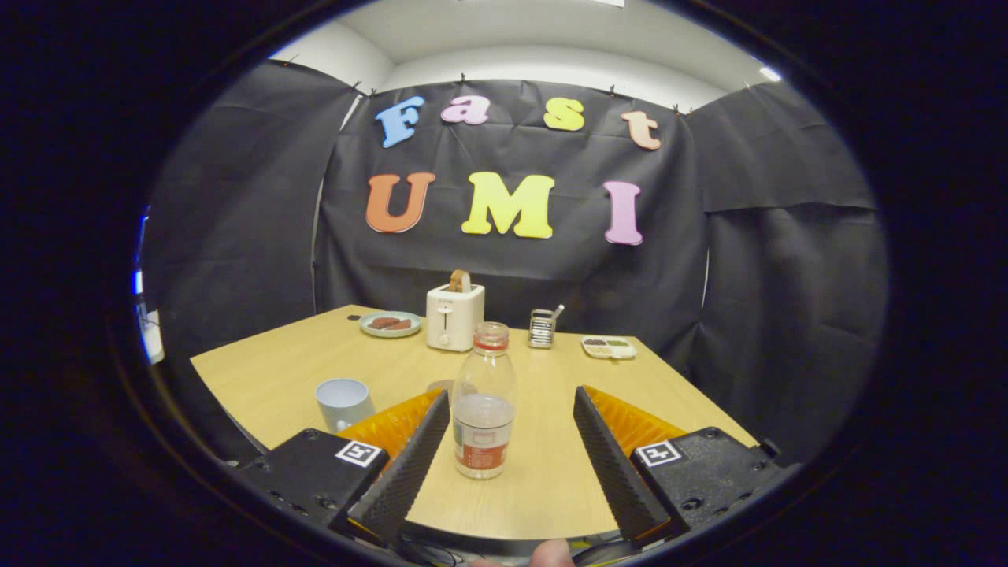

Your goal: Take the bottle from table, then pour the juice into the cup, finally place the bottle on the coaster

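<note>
Hand-held gripper (512, 409): two long wedge-shaped fingers (405, 465) with finely ribbed inner faces are carried on black housings. A square black-and-white marker (361, 453) is borne by each housing; small screws are seen along the edges. The fingers are held spread apart.

The single camera rides on the gripper (510, 405) and looks forward along its two fingers (405, 465), which rise spread apart from the lower part of the view. It sits low, only a little above the counter (551, 472), at the near edge, and faces level across the top toward the black cloth wall at the far side. It is close: the bottle (483, 402) stands upright between the fingers, nearer the left one, while the toaster (454, 315) and small dishes at the far edge look small. The fisheye lens bends the counter edges and takes in both side walls and a strip of ceiling. A fingertip of the person (551, 554) shows just below the fingers.
</note>
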